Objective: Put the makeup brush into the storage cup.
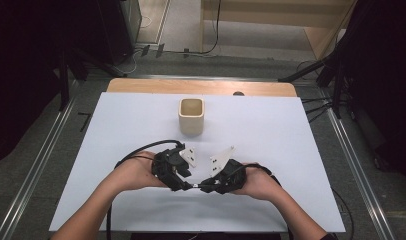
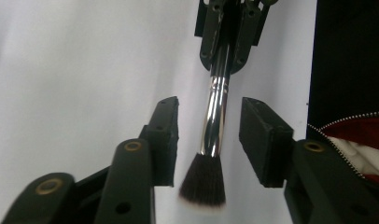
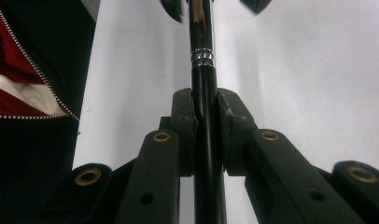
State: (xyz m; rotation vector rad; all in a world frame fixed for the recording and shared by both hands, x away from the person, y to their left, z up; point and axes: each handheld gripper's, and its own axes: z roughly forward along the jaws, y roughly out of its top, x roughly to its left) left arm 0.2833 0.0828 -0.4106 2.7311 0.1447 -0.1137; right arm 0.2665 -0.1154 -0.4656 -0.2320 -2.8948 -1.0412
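Observation:
A makeup brush with a chrome ferrule, a black handle and dark bristles hangs level just above the white table. In the right gripper view, my right gripper is shut on the handle. The left gripper view shows that same gripper farther off, clamped on the handle. My left gripper stands open, one jaw on each side of the ferrule and apart from it. In the high view the left gripper and the right gripper point at each other near the front, with the brush between them.
A beige square cup stands upright and empty toward the back middle of the white table sheet. A wooden edge runs along the far side. A person's dark zipped jacket is close behind the table's front edge.

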